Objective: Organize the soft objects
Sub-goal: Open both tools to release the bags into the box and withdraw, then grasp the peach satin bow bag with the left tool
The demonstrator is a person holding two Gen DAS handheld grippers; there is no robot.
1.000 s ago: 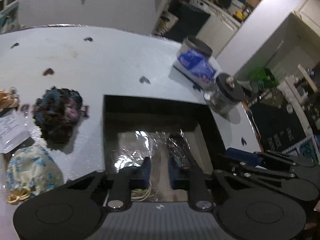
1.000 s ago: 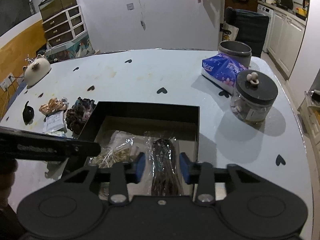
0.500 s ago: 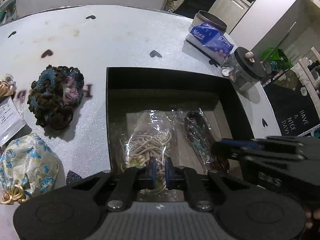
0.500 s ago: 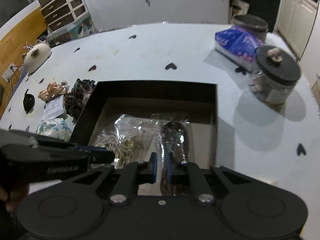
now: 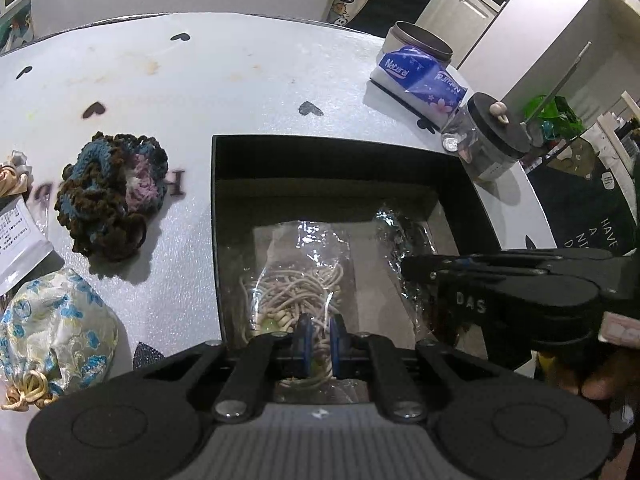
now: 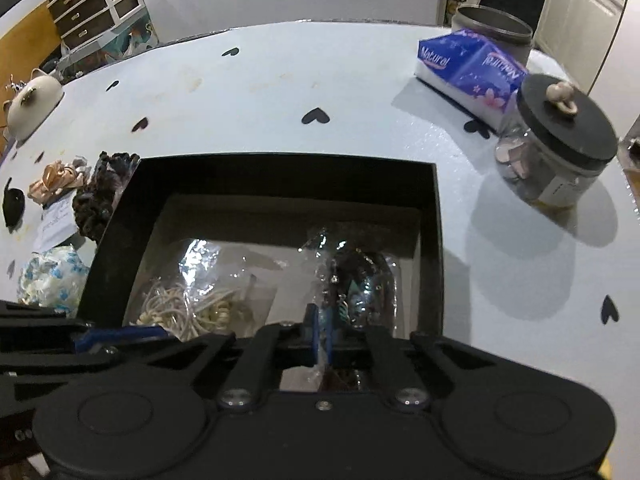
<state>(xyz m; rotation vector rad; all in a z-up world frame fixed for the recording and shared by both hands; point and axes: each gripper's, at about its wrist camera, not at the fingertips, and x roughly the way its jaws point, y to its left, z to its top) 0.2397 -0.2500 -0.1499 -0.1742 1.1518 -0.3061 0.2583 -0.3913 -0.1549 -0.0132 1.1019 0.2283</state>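
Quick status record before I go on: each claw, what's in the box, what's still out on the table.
left claw: shut on bag of cream cords, inside black box
right claw: shut on bag of dark items, right side of the box
box contents: the two clear bags, side by side
still on table, left of box: crochet scrunchie, floral pouch, peach scrunchie
right of box: lidded jar, tissue pack, tin
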